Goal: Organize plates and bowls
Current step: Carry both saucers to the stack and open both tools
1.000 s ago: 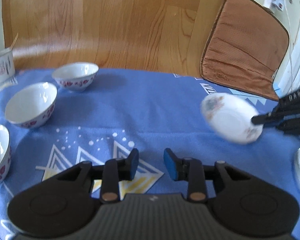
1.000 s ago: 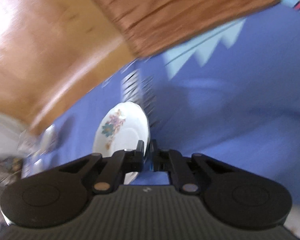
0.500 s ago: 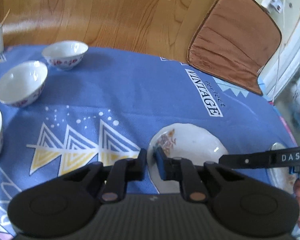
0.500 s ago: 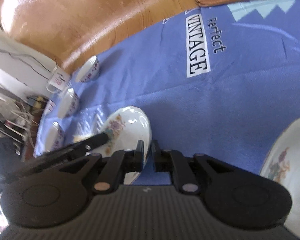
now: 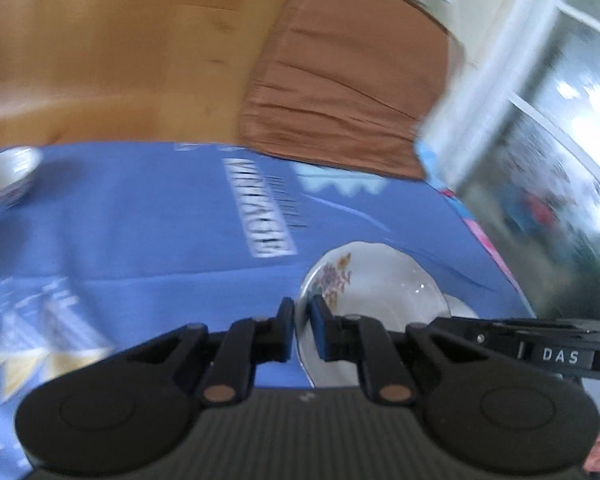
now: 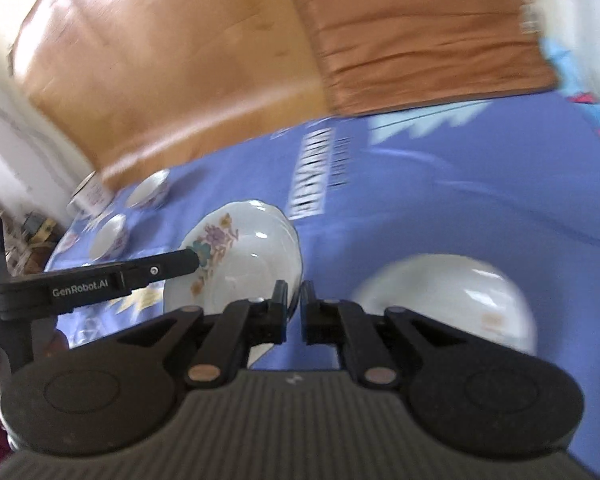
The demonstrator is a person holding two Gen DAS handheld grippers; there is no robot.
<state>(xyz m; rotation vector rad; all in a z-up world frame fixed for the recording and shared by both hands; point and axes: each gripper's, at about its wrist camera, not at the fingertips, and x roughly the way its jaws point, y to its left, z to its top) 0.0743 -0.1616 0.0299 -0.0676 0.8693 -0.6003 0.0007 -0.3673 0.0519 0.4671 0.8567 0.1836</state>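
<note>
I've got the flowered plate [image 6: 236, 256] pinched at its rim from both sides: my left claw [image 5: 301, 322] is clenched on the near-left edge, my right claw [image 6: 294, 304] on the opposite edge, and the plate is tilted above the blue tablecloth [image 6: 440, 184]. Just right of it sits a second white plate [image 6: 452, 300], likely my stacking target. The bowls [image 6: 148, 190] sit well off to its far left. I want to level the plate first, centre it over that second plate, lower it gently, then release both grips together so it doesn't slide.
</note>
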